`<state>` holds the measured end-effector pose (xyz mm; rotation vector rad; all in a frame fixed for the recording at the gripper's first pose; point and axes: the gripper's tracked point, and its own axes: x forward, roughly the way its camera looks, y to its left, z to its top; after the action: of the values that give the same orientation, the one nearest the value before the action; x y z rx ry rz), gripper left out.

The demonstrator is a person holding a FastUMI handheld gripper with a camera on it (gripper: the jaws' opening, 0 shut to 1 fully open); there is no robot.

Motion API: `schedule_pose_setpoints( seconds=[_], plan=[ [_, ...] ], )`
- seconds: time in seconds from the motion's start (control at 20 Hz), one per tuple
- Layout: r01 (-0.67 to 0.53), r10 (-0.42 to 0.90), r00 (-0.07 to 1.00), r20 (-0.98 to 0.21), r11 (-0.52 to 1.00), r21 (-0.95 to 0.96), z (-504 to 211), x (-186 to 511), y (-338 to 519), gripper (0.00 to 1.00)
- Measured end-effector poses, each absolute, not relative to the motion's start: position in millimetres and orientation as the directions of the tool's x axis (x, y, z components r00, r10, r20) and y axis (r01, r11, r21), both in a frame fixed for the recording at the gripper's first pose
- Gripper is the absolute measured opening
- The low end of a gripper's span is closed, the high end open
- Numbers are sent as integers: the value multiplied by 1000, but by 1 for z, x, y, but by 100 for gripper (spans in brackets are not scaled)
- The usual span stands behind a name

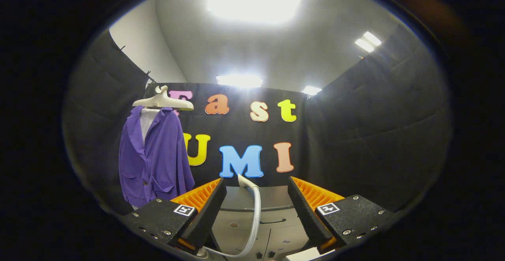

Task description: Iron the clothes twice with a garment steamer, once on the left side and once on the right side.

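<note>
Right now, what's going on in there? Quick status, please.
Gripper open, holding nothing. Steamer hose runs between the fingers. Purple jacket hangs on hanger, beyond the left finger. Nothing in the way.

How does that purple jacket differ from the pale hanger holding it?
The purple button-front jacket is soft cloth that drapes downward in folds; the pale curved plastic hanger is rigid and runs across above it. The jacket is far larger than the hanger. Both hang beyond the open gripper, off to its left, while the pale steamer hose lies between its fingers.
</note>
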<state>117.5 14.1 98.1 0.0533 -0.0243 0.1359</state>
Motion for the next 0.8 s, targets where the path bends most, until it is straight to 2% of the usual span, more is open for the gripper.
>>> schedule_pose_setpoints(
  seconds=[0.3,0.8],
  plan=[
    [-176,172,984,46,980,95,128,198,1,96],
    [-250,246,968,45,953,170,128,310,-8,95]
  ],
)
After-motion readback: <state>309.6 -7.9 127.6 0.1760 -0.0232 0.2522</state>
